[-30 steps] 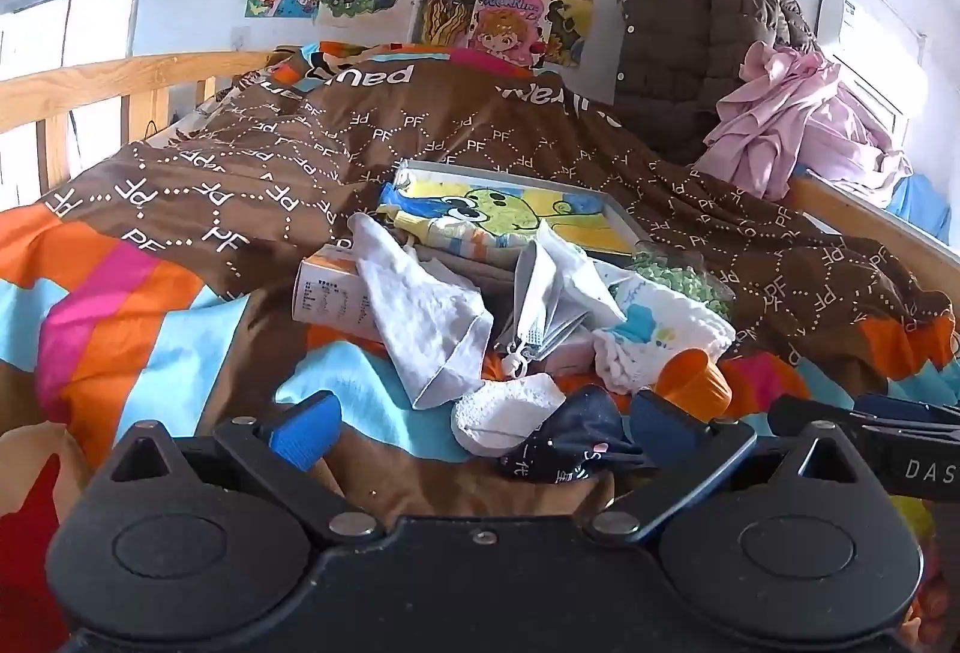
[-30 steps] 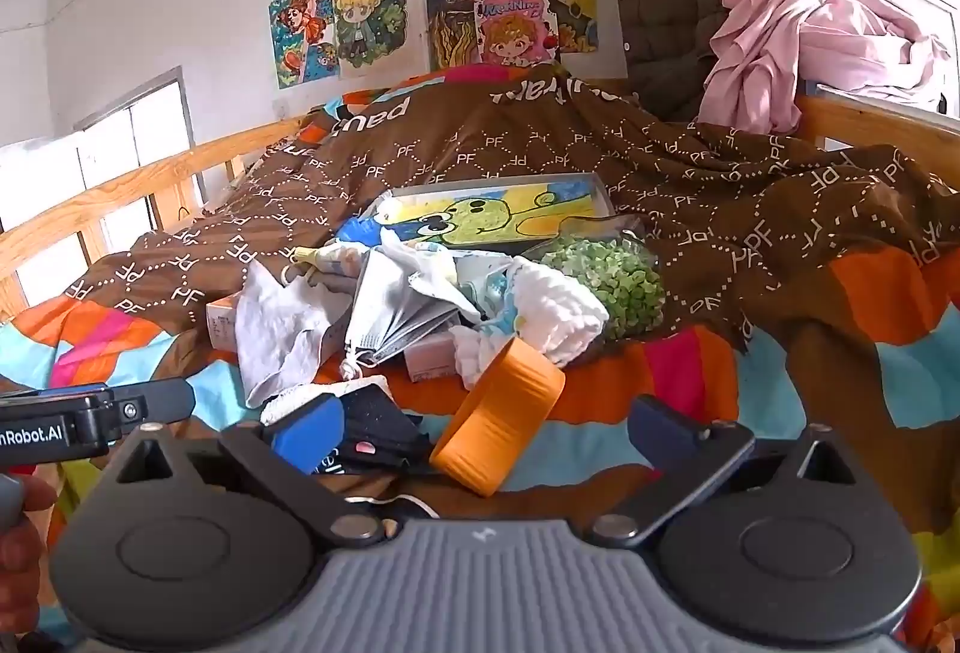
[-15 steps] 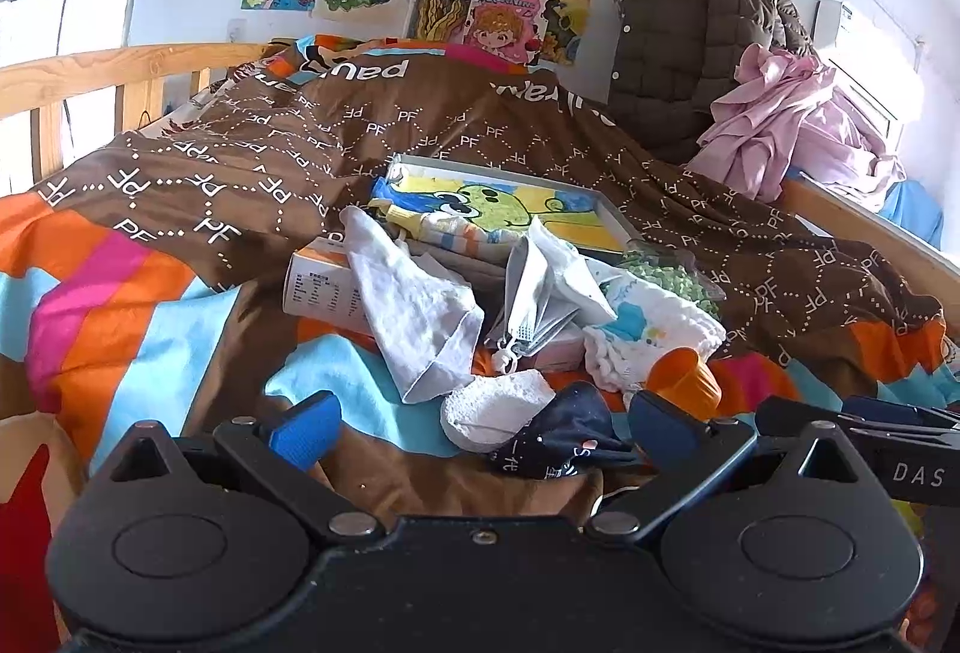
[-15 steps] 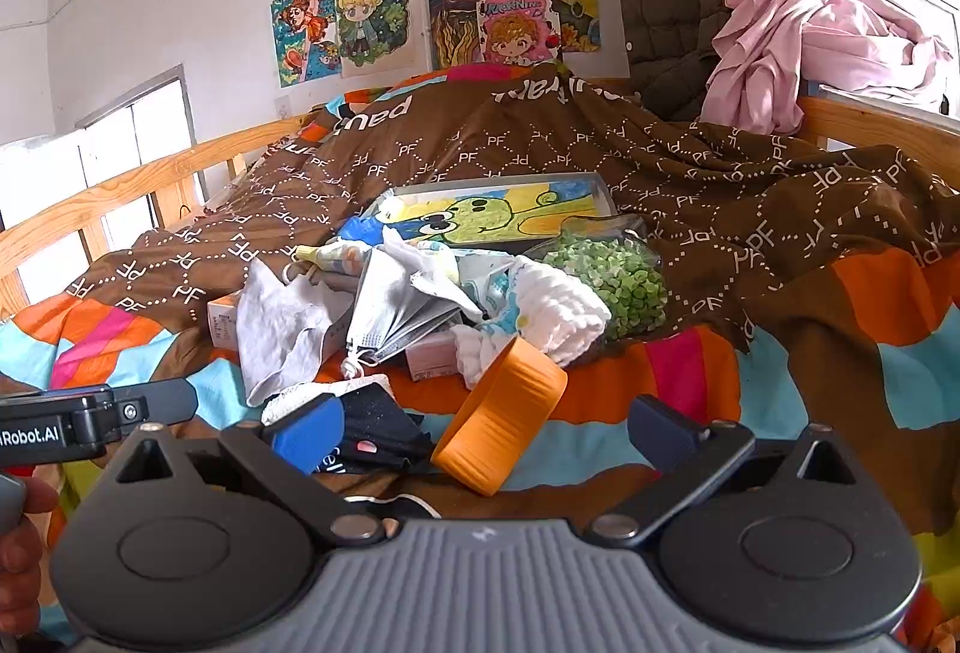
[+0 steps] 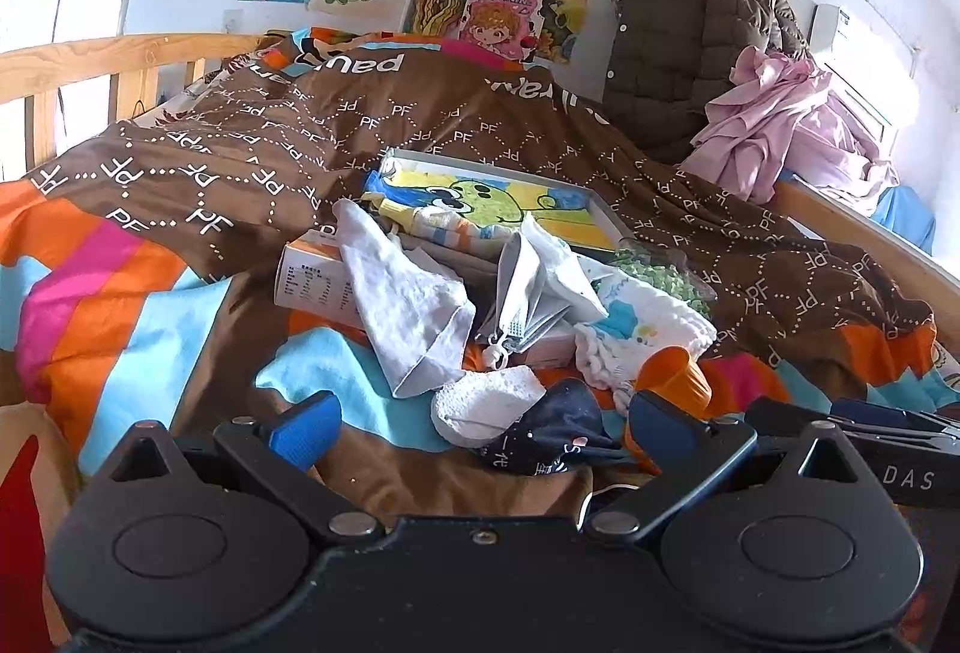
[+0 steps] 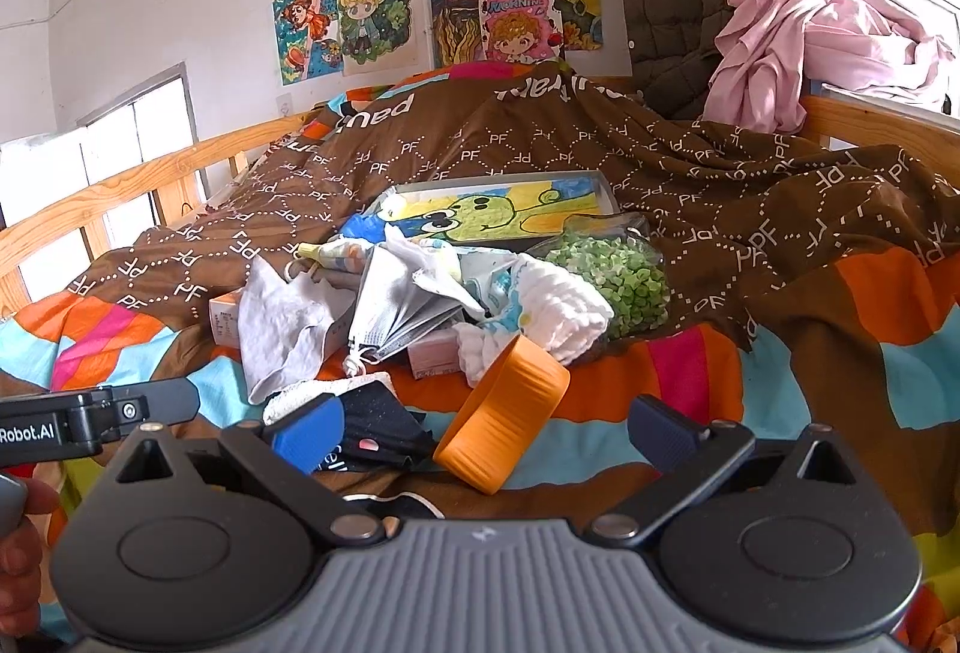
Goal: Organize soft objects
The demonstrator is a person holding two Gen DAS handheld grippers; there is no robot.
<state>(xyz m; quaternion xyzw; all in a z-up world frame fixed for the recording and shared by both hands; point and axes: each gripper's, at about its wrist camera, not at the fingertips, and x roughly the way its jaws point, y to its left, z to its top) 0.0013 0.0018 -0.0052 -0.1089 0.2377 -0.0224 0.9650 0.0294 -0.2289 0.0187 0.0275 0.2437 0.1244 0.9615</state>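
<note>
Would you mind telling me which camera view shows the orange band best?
The right wrist view: the orange band shows almost whole there, tilted on the bedspread just ahead of the open right gripper. In the left wrist view only its top edge peeks out behind that gripper's right finger.

1. The small box (image 5: 312,287) is partly covered by the grey cloth (image 5: 408,317); its print is too small to be read.
2. The picture tray (image 6: 504,212) is hidden along its near edge by the pile.
3. The dark sock (image 5: 546,437) is partly masked by the white sock (image 5: 486,401) and a blue fingertip (image 5: 660,428); its lettering cannot be read.
4. In the right wrist view, the dark sock (image 6: 378,425) is cut by the fingertip (image 6: 306,434).
5. A pinkish box (image 6: 435,353) is mostly buried under the face mask (image 6: 396,311).
6. A hand (image 6: 18,551) is cropped at the left edge.
7. A thin white cord (image 5: 606,494), possibly a cable, disappears behind the gripper body.
</note>
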